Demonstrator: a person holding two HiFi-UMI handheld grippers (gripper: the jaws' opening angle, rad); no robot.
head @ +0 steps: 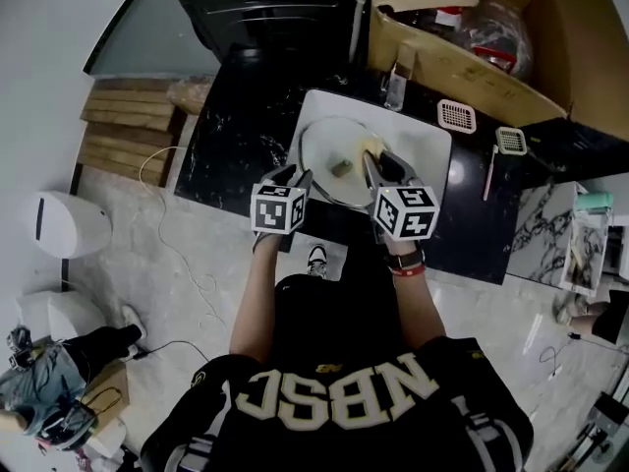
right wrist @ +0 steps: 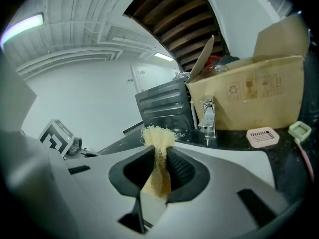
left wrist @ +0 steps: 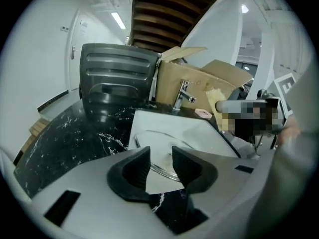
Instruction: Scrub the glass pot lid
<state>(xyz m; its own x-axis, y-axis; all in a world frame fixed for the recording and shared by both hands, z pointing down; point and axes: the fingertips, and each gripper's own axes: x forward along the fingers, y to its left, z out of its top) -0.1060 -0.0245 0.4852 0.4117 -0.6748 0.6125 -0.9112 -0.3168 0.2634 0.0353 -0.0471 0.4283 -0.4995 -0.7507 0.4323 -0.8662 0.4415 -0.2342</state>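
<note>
Head view: both my forearms reach forward, elbows tucked, over a black marble-veined counter (head: 236, 136). The left gripper (head: 296, 177) sits at the near rim of the round glass pot lid (head: 319, 146), which lies flat in a white square sink (head: 428, 136). The right gripper (head: 374, 157) is angled down over the lid's right half. An open brown cardboard box (head: 462, 57) stands behind the sink, and pale stone floor (head: 197, 254) lies below.

Left gripper view: my left gripper (left wrist: 160, 166) has its jaws apart and nothing pinched, with the lid (left wrist: 159, 138) just beyond them and a chrome tap (left wrist: 182, 96) further back.

Right gripper view: my right gripper (right wrist: 160, 158) is clamped on a yellow fibrous scrub pad (right wrist: 158, 136), whose frayed end sticks out past the jaws
</note>
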